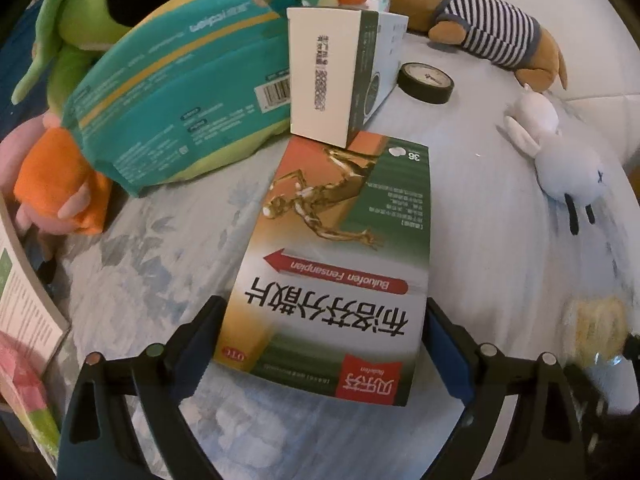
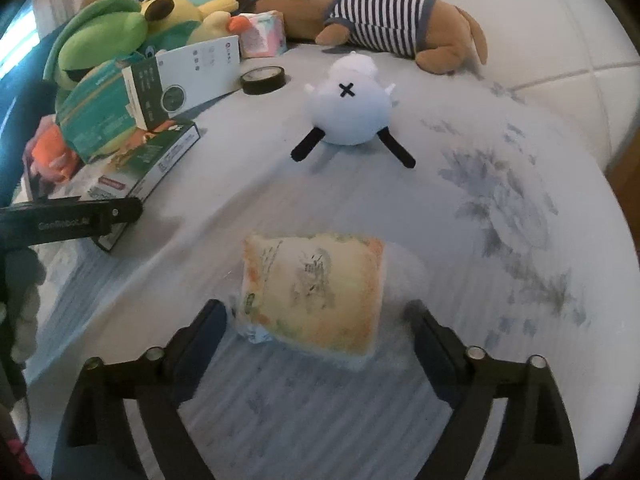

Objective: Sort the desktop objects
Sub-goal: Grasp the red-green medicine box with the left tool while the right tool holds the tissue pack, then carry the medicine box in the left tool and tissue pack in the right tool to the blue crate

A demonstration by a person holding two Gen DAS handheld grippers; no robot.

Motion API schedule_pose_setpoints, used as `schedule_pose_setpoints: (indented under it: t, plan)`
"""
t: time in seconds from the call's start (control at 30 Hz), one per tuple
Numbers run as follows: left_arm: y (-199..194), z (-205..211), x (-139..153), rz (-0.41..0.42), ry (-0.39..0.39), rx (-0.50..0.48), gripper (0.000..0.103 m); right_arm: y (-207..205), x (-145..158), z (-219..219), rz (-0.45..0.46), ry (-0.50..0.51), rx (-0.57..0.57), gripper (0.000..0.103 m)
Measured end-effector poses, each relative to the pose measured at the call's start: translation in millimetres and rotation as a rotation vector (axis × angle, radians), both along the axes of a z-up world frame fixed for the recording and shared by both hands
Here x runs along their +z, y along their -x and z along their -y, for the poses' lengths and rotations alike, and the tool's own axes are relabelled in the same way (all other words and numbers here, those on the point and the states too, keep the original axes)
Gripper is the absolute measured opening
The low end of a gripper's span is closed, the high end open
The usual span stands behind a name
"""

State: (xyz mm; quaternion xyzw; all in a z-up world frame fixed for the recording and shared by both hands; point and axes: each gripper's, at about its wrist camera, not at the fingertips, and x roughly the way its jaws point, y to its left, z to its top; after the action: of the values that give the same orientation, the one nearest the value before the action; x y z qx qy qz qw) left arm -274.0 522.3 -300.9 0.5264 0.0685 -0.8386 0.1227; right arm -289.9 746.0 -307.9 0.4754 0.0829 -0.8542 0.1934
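Note:
A flat green, orange and white medicine box [image 1: 336, 256] lies on the pale floral cloth, its near end between the fingers of my left gripper [image 1: 326, 336]. The jaws are open and stand at its two sides. The box also shows in the right wrist view [image 2: 160, 156], with the left gripper [image 2: 72, 220] over it. A yellowish tissue pack [image 2: 316, 300] lies between the open fingers of my right gripper [image 2: 316, 328], with gaps on both sides. It shows blurred in the left wrist view [image 1: 596, 328].
A white carton [image 1: 340, 76] rests on the medicine box's far end, beside a teal pack [image 1: 172, 96]. A black tape roll [image 1: 426, 82], a white plush [image 2: 348, 112], a striped-shirt brown plush [image 2: 384, 20] and green and yellow plush toys [image 2: 108, 36] lie around. Booklets [image 1: 24, 300] lie at the left.

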Motion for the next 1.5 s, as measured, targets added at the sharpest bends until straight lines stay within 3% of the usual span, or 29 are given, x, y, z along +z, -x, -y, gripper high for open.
schedule_pose_setpoints:
  t: [0.03,0.07,0.3,0.37,0.5,0.53,0.6,0.67,0.7,0.87,1.03,1.1,1.13,1.17,1.2,1.23,1.5]
  plan:
    - [-3,-1,2,-0.004,-0.004,-0.005,0.094,2,2,-1,0.007,0.019,-0.001,0.045]
    - [-7,-2,6,-0.011,-0.004,-0.009,0.094,4,4,-2,0.016,0.042,-0.002,0.041]
    - [-8,-7,30,-0.072,-0.018,-0.015,0.093,3,12,7,0.008,0.053,0.024,0.034]
    - [-14,-4,34,-0.071,-0.014,-0.019,0.093,1,17,14,0.006,0.046,0.045,0.028]
    - [-27,0,26,-0.022,-0.024,-0.027,0.093,-5,15,20,0.039,0.028,0.057,0.028]
    - [-31,1,21,-0.005,-0.031,-0.025,0.093,-7,13,16,0.042,0.028,0.038,0.031]
    - [-28,0,10,0.016,-0.047,-0.024,0.093,-10,11,7,0.048,0.036,0.002,0.053]
    - [-29,2,5,0.035,-0.060,-0.019,0.093,-10,10,0,0.061,0.059,-0.018,0.088]
    - [-28,3,2,0.045,-0.061,-0.017,0.093,-9,11,-3,0.066,0.076,-0.024,0.094]
    - [-16,-1,-1,0.065,-0.031,-0.033,0.093,-2,14,-3,0.026,0.039,-0.052,0.103]
    - [6,0,-9,0.075,-0.037,-0.026,0.095,12,-1,1,0.025,-0.035,-0.051,0.103]
    - [7,1,-9,0.067,-0.045,-0.025,0.091,14,-4,4,0.017,-0.057,-0.034,0.088]
    - [7,0,-8,0.065,-0.044,-0.028,0.091,12,-1,7,0.005,-0.062,-0.020,0.070]
    - [6,-1,-8,0.063,-0.043,-0.031,0.090,11,2,9,0.001,-0.059,-0.009,0.046]
    - [2,0,-2,0.051,-0.043,-0.030,0.090,11,5,10,0.003,-0.050,-0.002,0.035]
    - [-2,1,4,0.038,-0.044,-0.027,0.090,11,7,11,0.007,-0.040,0.004,0.015]
    - [-35,10,52,-0.069,-0.049,-0.010,0.089,-9,48,19,-0.029,0.076,0.074,0.015]
